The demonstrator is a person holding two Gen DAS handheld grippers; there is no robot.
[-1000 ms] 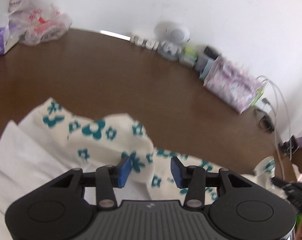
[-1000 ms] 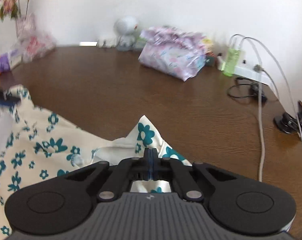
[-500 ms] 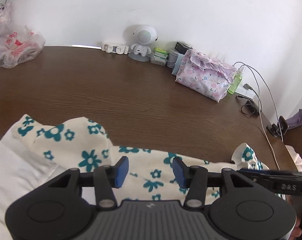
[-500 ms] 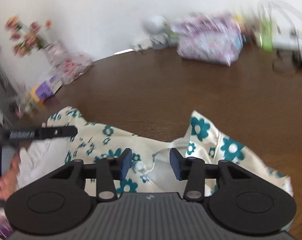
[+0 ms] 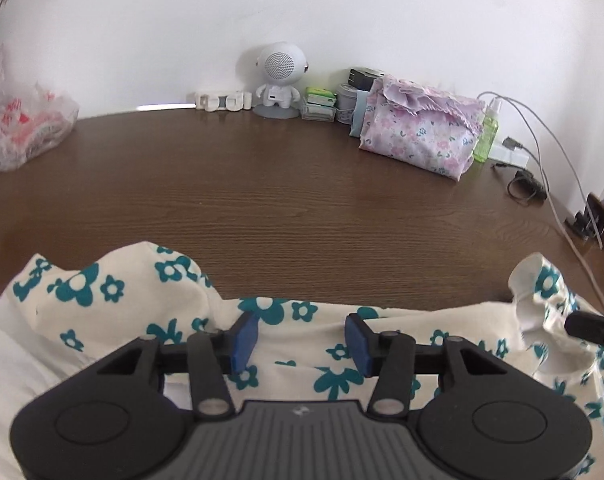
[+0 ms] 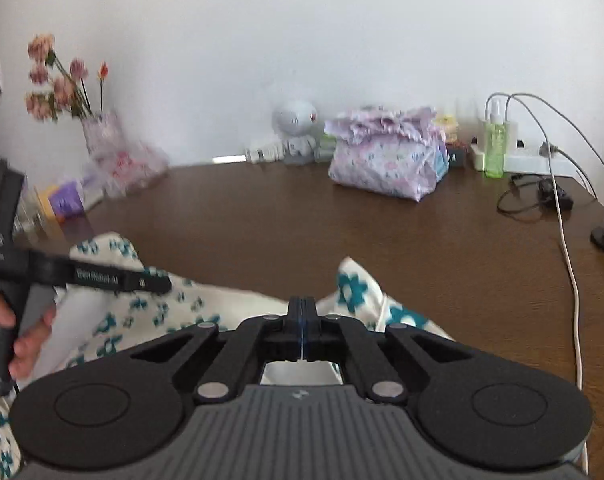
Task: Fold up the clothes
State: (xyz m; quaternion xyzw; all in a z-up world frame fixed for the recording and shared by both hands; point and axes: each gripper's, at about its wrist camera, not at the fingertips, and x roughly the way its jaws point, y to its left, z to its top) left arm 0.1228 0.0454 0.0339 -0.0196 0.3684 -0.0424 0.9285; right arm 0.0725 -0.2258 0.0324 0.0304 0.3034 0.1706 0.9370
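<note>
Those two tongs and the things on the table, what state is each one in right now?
Left tongs: jaws apart above the flowered cloth, nothing pinched.
Right tongs: jaws shut together; whether cloth is caught, I cannot tell.
Flowered cloth: rumpled, not folded flat, lying on the table.
Pink floral bag: closed, resting by the wall.
Green bottle: upright.

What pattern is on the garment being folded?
Cream fabric with teal flowers; the garment shows best in the left wrist view.
</note>
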